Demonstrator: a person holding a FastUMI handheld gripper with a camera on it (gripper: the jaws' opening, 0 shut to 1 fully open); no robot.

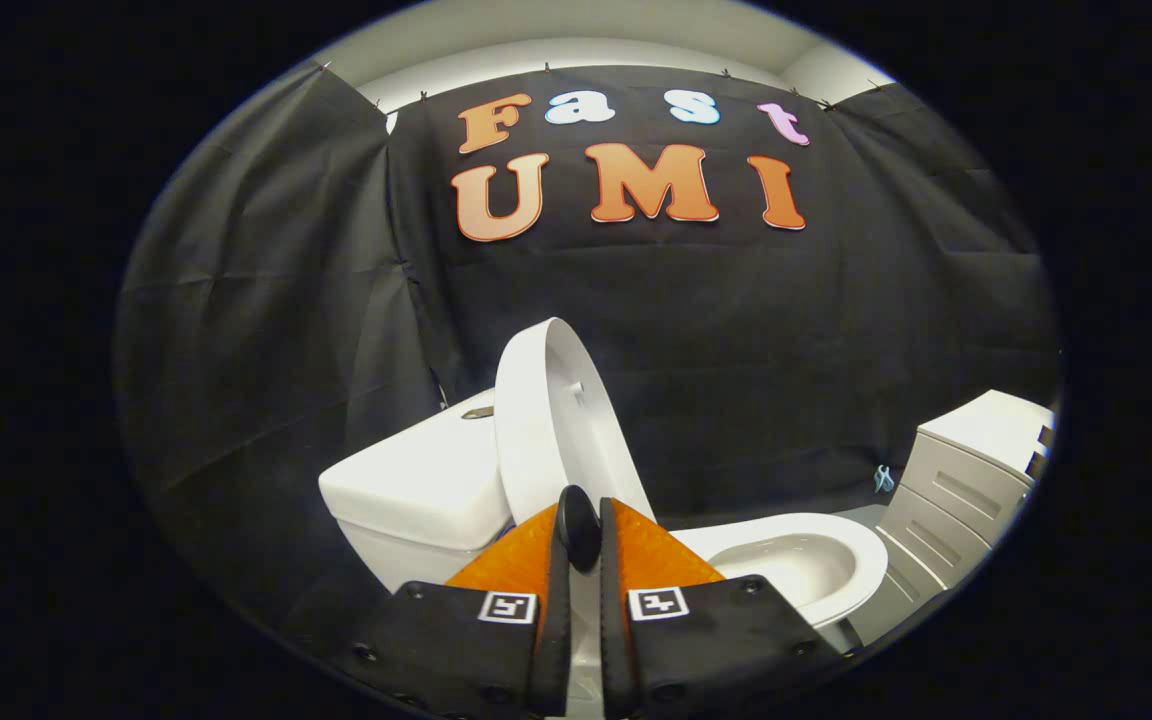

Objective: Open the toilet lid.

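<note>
— So, the gripper [579, 525]?
— Fingers nearly closed, only a thin gap, holding nothing. Just beyond them the toilet lid [556, 420] stands raised, leaning toward the tank [416, 490]; the bowl [816, 560] lies open beside the lid.

No readable text, only coded square markers.

Black cloth wall [736, 330] hangs behind, a pale drawer cabinet [966, 480] standing against it under a white ceiling [576, 25].
</note>
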